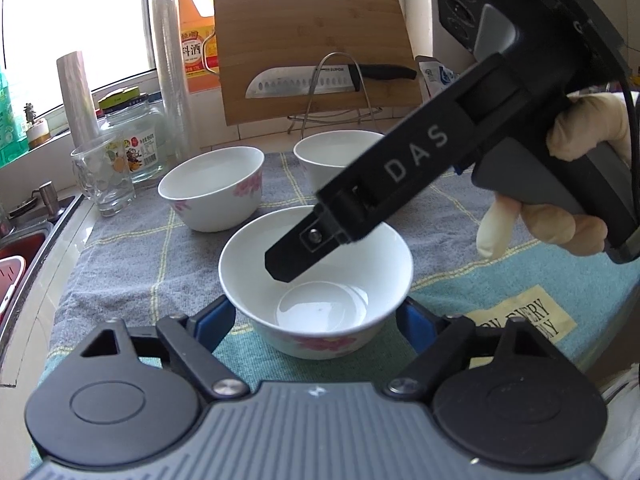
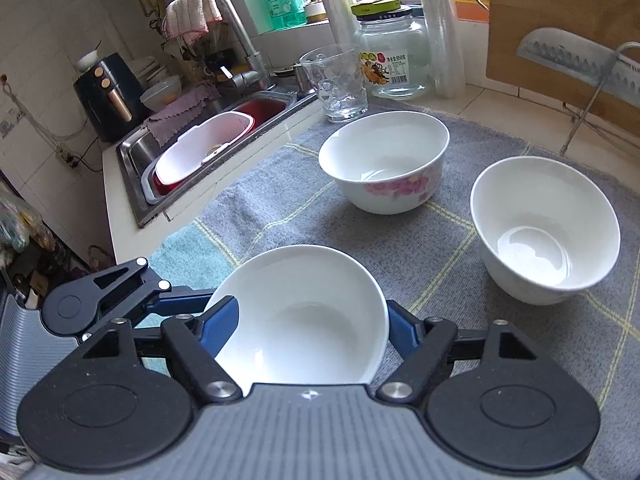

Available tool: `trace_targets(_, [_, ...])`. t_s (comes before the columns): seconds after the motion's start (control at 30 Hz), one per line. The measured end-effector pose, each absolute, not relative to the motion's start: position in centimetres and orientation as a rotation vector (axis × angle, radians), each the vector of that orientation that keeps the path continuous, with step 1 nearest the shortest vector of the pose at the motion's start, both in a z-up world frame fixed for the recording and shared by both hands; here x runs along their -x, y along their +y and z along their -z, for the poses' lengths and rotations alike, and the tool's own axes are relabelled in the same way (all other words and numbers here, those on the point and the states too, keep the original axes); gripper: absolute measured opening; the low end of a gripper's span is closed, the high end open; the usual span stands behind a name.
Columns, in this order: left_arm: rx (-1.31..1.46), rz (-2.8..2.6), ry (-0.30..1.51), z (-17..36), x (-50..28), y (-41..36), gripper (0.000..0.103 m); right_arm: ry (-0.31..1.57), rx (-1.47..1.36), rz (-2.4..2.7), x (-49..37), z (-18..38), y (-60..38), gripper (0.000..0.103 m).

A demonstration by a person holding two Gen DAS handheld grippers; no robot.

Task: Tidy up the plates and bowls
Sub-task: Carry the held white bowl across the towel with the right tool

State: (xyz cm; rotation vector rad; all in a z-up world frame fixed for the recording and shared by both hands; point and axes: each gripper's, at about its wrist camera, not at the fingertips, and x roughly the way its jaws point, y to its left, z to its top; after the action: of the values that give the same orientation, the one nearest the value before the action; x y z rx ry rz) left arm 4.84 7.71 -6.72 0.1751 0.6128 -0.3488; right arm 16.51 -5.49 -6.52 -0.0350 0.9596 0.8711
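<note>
Where the counter meets the steel sink on the left, a thick woven cloth begins, grey with pale yellow lines and turning teal toward its near edge. Along the cloth's far left corner stand a dimpled clear glass tumbler and a squat glass jar with a printed label; behind them rise two tall rolls of plastic film and an orange bottle.

Three round, glossy white porcelain bowls sit on the cloth. The left bowl, with pink flowers on its outer wall, stands toward the far edge, and the right bowl stands beside it, apart from it. The near bowl is at the middle of the near edge, deep and smooth inside, with the same pink bloom on its side.

The left gripper is clamped on this near bowl, its blue pads set against the outer wall on either side. The right gripper reaches in from the right: one blue finger lies across the rim, the other rests at the outside of the wall, and whether they press cannot be told. A pale-gloved hand holds its handle.

Behind the bowls, a bamboo cutting board leans upright in a wire rack, a dimpled steel knife lying across it.
</note>
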Motion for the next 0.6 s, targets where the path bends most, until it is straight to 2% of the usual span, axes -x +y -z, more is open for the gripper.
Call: trace_targets(0.6, [-0.187,0.451,0.587,4.9,-5.0,5.3,0.087,0.931,-0.002,-0.787,-15.3,4.1,-9.6,0.083])
